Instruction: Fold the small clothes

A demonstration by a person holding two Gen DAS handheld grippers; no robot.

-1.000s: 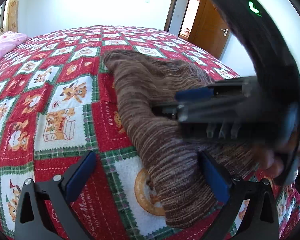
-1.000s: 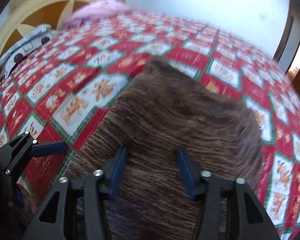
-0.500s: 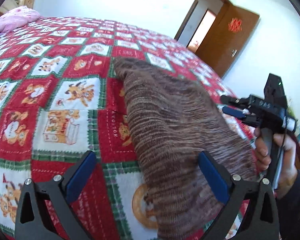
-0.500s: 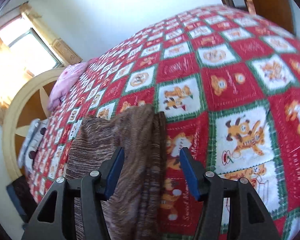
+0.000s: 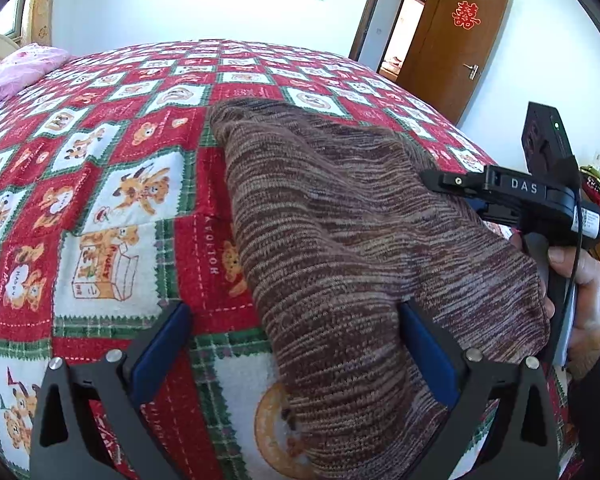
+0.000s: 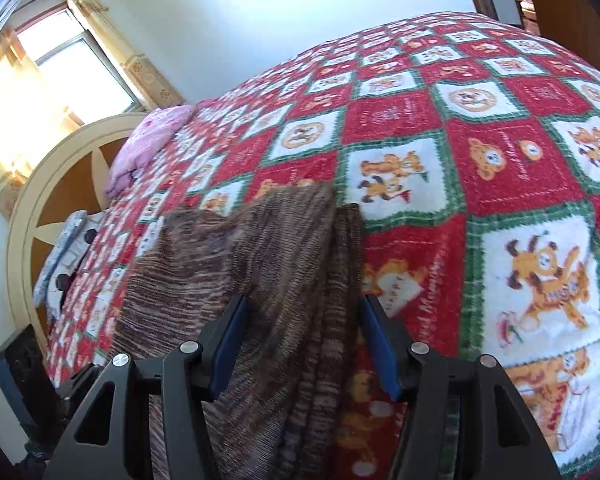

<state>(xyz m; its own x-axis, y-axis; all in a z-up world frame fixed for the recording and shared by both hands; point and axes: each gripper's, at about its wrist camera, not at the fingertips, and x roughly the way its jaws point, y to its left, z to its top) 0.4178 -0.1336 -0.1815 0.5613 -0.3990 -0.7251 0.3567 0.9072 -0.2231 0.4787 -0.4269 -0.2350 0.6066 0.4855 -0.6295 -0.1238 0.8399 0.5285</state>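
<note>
The left gripper (image 5: 292, 344) is held low over the bed, its blue-padded fingers (image 5: 162, 348) spread wide with nothing between them but the near end of a brown striped knit garment (image 5: 340, 248) that passes under the gap. The right gripper (image 6: 302, 344) is likewise parted, hovering above the garment's folded edge, where several layers of knit run between the pads without being pinched. In the left wrist view the right gripper's black body sits at the far right, just beside the garment's edge, gripped by the person's right hand (image 5: 580, 300) around its handle — thumb on top, fingers wrapped below.

The garment lies folded lengthwise into a long band on a red, white and green patchwork bedspread (image 5: 100, 200) printed with cartoon bears and dogs. A pink pillow (image 6: 148, 140) rests at the head of the bed, against a cream and wood headboard (image 6: 40, 200). Beyond it a sunlit window (image 6: 60, 64) with pale curtains; on the opposite side, white walls and an open wooden door (image 5: 460, 40) bearing a red paper emblem.
</note>
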